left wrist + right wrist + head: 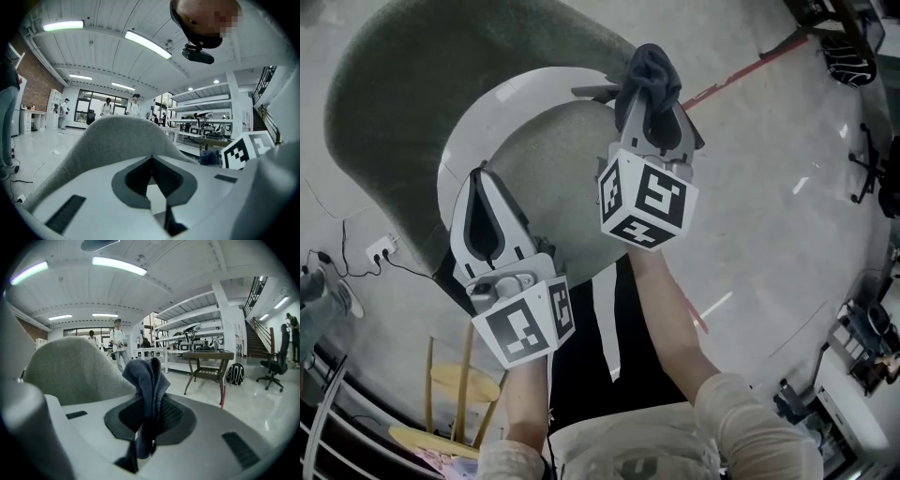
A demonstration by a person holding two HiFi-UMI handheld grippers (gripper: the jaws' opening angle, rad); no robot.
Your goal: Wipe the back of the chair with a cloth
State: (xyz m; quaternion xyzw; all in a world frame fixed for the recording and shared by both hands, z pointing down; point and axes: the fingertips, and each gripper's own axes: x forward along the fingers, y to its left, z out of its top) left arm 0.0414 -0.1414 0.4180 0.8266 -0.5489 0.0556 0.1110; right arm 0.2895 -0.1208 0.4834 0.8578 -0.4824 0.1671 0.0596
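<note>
Pale polished floor (787, 187) takes up most of the head view. The chair (394, 131) stands on it directly below the person. It has grey fabric upholstery over a white shell, and its rounded back rises just ahead of both gripper cameras.

Left gripper (478, 176): positioned over the chair's near side. The jaws are closed tip to tip with nothing between them. In the left gripper view the grey back fills the space just beyond the tips. Contact with the fabric cannot be confirmed.

Right gripper (649, 103): positioned further forward, at the chair's upper rim. The jaws are clamped on the cloth (652, 70), a dark blue-grey fabric bunched into a fold that stands up past the tips. In the right gripper view the cloth stands free, with the chair back to its left and behind it. Contact between cloth and upholstery is not visible in any view.

Task status, as a judgement:
- Done: the cloth is secured and has been brought to the chair.
- Not confirmed: any wiped area. The upholstery shows no mark, streak or damp patch to indicate coverage.
- Remaining: pressing the cloth onto the back surface and passing it across the full back.
</note>
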